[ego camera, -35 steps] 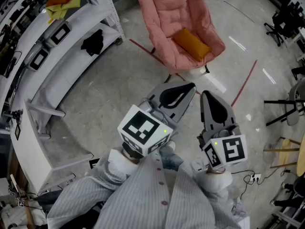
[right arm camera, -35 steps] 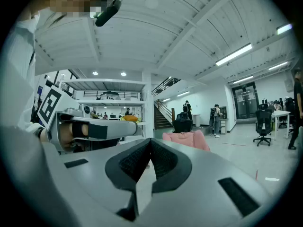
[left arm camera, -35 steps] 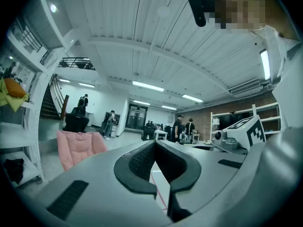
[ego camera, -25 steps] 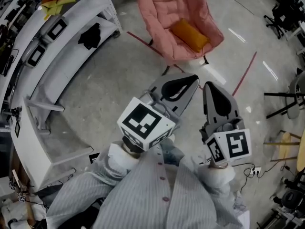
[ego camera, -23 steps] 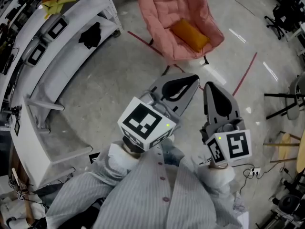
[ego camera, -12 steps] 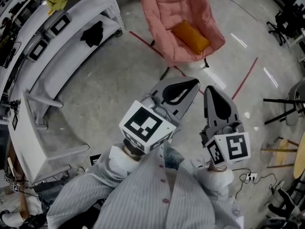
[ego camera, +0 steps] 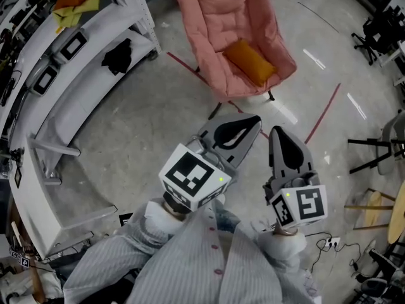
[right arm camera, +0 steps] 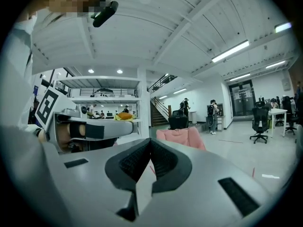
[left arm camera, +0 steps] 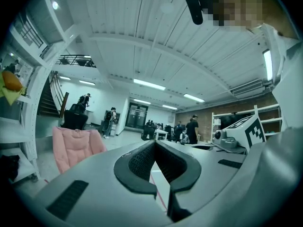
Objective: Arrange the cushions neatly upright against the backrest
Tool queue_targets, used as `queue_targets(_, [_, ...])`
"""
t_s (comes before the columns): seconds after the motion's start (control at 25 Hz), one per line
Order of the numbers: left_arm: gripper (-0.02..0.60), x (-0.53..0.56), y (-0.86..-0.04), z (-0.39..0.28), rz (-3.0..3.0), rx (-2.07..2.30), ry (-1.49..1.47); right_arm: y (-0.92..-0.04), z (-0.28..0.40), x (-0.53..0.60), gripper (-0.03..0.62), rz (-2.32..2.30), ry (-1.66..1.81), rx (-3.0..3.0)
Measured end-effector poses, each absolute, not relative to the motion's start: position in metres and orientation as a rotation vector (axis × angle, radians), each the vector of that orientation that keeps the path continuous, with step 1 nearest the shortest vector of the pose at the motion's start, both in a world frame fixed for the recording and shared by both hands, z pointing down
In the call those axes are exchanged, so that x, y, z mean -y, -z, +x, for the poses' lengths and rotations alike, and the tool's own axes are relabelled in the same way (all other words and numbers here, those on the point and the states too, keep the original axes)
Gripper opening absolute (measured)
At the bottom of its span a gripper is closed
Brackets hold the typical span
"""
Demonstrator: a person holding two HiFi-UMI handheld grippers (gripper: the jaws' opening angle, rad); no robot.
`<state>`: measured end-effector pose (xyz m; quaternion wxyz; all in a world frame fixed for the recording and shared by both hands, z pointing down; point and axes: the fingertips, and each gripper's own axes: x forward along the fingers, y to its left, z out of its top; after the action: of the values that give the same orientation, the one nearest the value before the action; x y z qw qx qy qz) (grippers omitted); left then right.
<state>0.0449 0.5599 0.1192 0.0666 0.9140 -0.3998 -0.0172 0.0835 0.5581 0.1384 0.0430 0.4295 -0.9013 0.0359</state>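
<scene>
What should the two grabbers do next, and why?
Probably move closer to the pink chair. The orange cushion lies on its seat, not upright against the backrest. The left gripper and right gripper, both shut and empty, are well short of it.

One orange cushion [ego camera: 250,62], oblong and plump. Lies flat on the seat of the pink padded chair [ego camera: 205,59] at 12 o'clock, long axis 10-to-4. Not upright against the backrest [ego camera: 221,11].

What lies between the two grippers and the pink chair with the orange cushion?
Just bare grey floor, crossed by a red tape line, up to the pink chair; the head view shows it.
</scene>
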Motion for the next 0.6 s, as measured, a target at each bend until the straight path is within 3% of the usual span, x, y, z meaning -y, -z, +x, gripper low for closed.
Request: queue_targets(0.6, [0.009, -0.362, -0.111, -0.007, 2.785, 1.178, 0.019, -0.123, 0.047, -0.367, 0.012, 1.410, -0.086, 2.727])
